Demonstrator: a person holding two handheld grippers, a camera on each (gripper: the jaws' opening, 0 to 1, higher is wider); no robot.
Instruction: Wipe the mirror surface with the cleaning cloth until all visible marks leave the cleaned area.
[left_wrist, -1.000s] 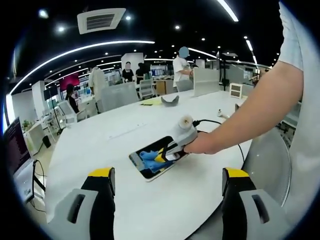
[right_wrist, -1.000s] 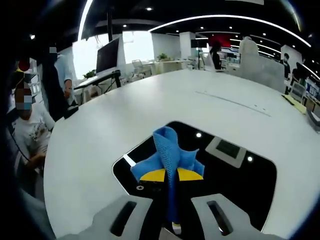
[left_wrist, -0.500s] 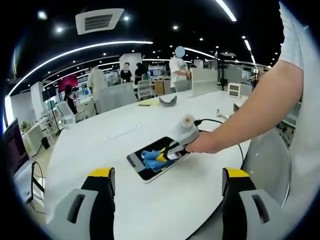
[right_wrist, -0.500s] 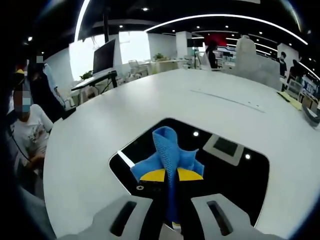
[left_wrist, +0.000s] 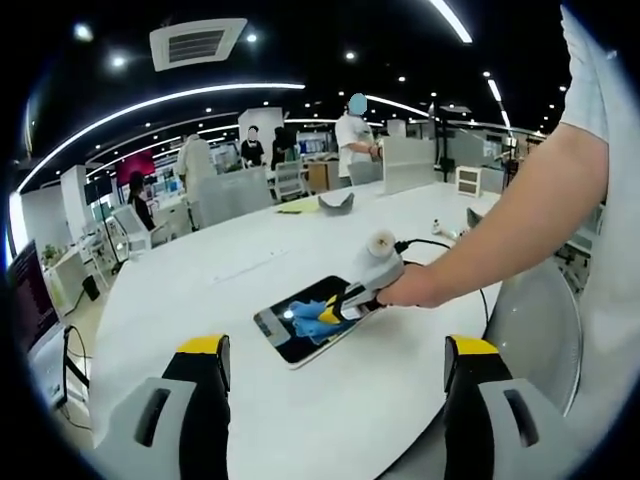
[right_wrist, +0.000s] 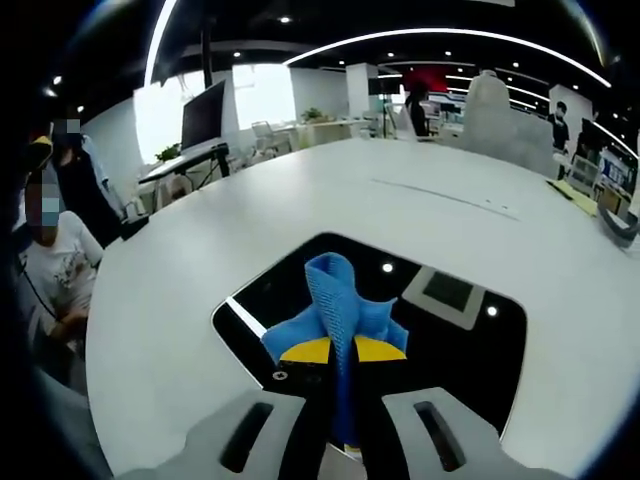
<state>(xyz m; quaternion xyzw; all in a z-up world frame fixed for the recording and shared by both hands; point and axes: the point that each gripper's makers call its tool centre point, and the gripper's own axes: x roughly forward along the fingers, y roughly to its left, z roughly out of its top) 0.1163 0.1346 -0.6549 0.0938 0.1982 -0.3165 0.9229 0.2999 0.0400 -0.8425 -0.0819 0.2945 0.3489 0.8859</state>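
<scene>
Right tongs (right_wrist: 343, 352) slid cloth (right_wrist: 340, 300) along mirror (right_wrist: 470, 340) | clenched on cloth | left tongs (left_wrist: 330, 375) released

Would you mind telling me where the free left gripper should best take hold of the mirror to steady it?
Probably the mirror's near short edge, approached low from the left gripper's side. It lies flat on the table, and the right gripper with the blue cloth occupies its far half.
</scene>
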